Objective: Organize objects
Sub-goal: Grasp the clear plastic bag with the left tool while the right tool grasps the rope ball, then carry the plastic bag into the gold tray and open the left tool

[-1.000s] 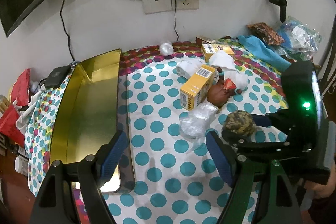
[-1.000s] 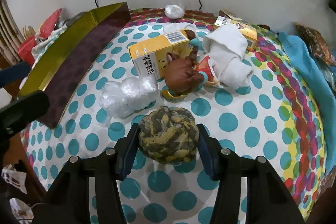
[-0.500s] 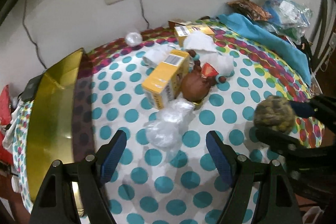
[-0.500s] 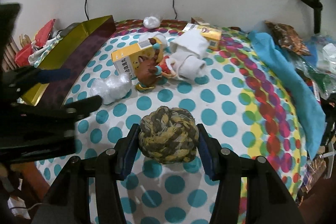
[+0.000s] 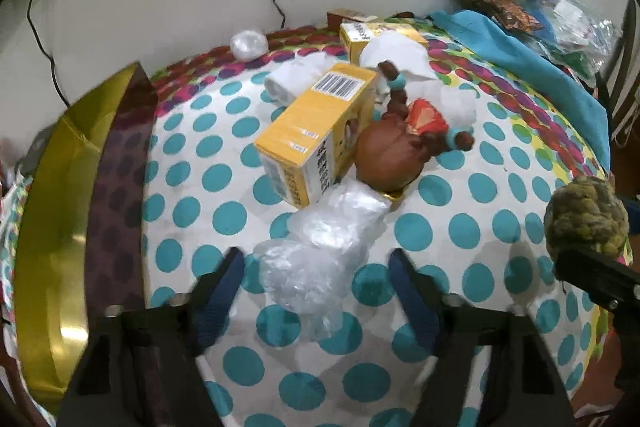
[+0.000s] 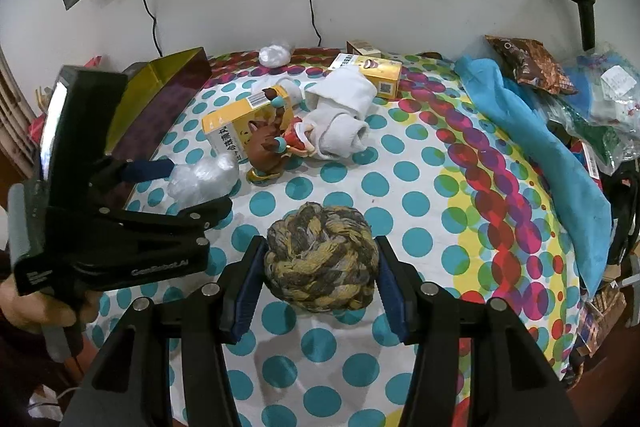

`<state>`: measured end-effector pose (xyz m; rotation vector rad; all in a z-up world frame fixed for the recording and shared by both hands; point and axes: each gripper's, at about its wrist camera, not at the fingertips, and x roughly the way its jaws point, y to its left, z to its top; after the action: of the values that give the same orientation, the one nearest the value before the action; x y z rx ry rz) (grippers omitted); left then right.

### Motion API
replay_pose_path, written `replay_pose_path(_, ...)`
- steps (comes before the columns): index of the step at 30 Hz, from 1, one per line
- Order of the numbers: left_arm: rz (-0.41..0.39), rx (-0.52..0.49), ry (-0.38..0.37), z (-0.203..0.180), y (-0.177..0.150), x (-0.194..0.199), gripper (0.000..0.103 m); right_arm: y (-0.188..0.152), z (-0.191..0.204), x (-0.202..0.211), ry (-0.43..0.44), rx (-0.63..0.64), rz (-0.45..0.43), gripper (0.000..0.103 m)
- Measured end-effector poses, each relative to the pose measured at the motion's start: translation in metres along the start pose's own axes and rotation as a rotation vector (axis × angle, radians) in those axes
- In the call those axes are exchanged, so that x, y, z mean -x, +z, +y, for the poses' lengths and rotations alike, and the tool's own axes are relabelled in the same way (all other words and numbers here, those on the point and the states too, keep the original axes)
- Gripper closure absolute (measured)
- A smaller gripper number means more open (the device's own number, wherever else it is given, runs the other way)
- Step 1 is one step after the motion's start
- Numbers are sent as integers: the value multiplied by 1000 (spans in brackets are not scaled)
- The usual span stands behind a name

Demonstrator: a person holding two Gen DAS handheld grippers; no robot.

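My right gripper (image 6: 320,263) is shut on a brown-and-yellow rope ball (image 6: 321,263) and holds it above the dotted tablecloth; the ball also shows at the right edge of the left wrist view (image 5: 586,217). My left gripper (image 5: 316,283) is open and empty, its fingers either side of a crumpled clear plastic bag (image 5: 320,255), just above it. Behind the bag lie a yellow box (image 5: 320,131), a brown toy figure (image 5: 394,159) and rolled white cloths (image 6: 340,115). A gold tray (image 5: 60,195) stands at the left.
A second yellow box (image 6: 370,71) and a small plastic ball (image 5: 248,45) lie near the wall. A blue cloth (image 6: 532,147), snack packets (image 6: 528,65) and plastic bags (image 6: 600,107) crowd the right side. A cable (image 6: 316,15) hangs from the wall socket.
My left gripper has moved forward and right, from beside the gold tray to over the plastic bag. My right gripper has lifted the rope ball and pulled back from the pile.
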<state>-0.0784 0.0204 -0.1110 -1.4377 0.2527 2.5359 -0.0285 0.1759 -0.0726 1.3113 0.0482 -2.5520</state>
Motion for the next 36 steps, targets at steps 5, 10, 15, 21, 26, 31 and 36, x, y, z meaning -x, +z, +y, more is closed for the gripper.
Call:
replay_pose_path(5, 12, 50, -16, 5, 0, -6, 61, 1, -2, -3, 9, -2, 0, 53)
replay_pose_path(10, -3, 39, 3, 0, 0, -3, 69, 0, -2, -10, 12, -13, 0, 53)
replay_pose_path(15, -34, 41, 10, -2, 0, 4, 69, 1, -7, -20, 0, -27, -27, 53)
replay_pose_path(21, -60, 39, 16, -1, -1, 15, 69, 8, -15, -35, -76, -24, -110, 53)
replay_pose_path(26, -75, 57, 15, 6, -4, 28, 69, 14, -29, -51, -123, -68, -131, 53)
replay_pose_path(31, -116, 101, 18, 22, -4, 50, 69, 20, -43, -61, -153, -122, -135, 53)
replay_pose_path(36, -141, 153, 26, 39, -8, 70, 69, 25, -52, -66, -169, -157, -127, 53)
